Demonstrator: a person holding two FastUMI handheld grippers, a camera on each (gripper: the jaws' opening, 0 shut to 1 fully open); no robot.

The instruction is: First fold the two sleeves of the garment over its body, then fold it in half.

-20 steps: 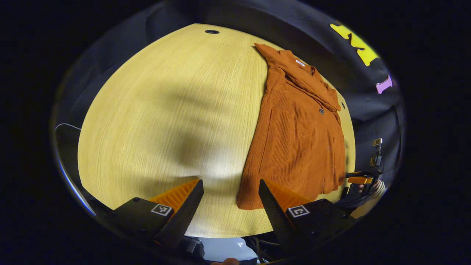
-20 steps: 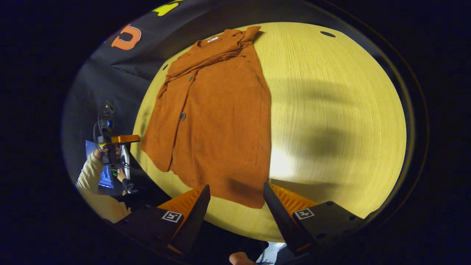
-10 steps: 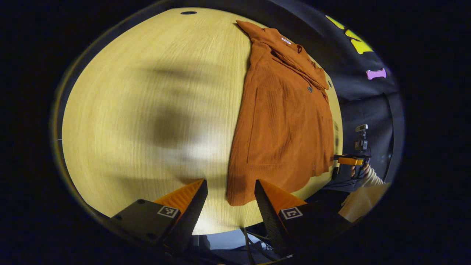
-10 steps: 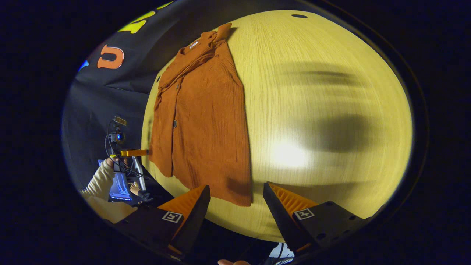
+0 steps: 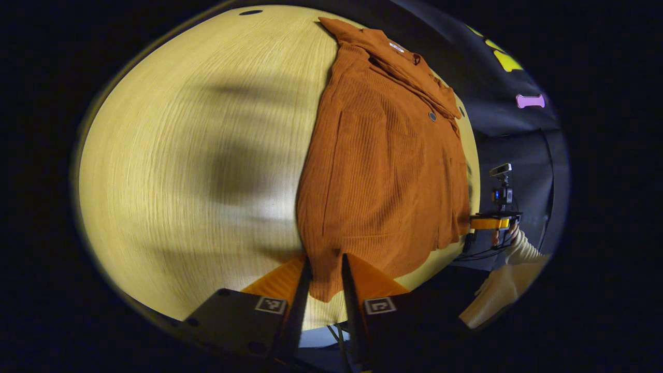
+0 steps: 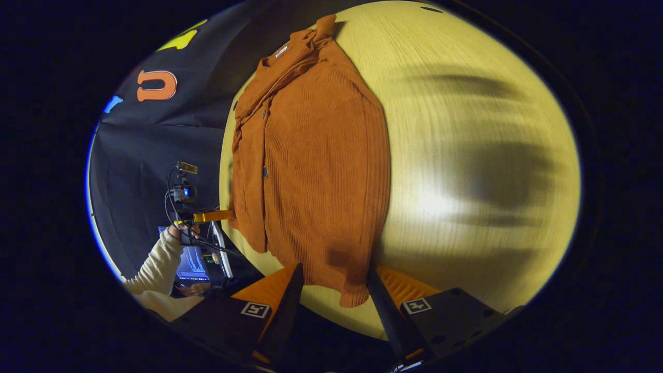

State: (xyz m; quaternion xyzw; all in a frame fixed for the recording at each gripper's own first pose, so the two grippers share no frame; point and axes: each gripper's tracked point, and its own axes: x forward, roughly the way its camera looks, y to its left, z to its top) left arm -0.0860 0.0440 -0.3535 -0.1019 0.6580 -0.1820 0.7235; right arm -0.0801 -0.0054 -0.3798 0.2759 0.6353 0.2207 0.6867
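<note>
An orange ribbed garment (image 5: 383,155) lies flat on the yellow wooden table (image 5: 197,129), collar at the far end and hem toward me. In the left gripper view, my left gripper (image 5: 325,272) is shut on one near hem corner, with cloth filling the narrow gap between its fingers. In the right gripper view, the garment (image 6: 316,160) reaches down to my right gripper (image 6: 334,274). That gripper stands open, and the other hem corner lies between its fingers. Each view also shows the other gripper farther off beside the hem, the right gripper (image 5: 489,223) and the left gripper (image 6: 212,215).
A small camera on a stand (image 5: 501,189) is beyond the table's edge by the black booth wall. A hand in a cream sleeve (image 6: 160,259) holds the far gripper, with a lit screen (image 6: 191,261) below it. Bare tabletop (image 6: 466,129) spreads beside the garment.
Both grippers moved in toward the hem. The left gripper's fingers closed from wide apart onto the hem corner. The right gripper came over its corner and narrowed slightly.
</note>
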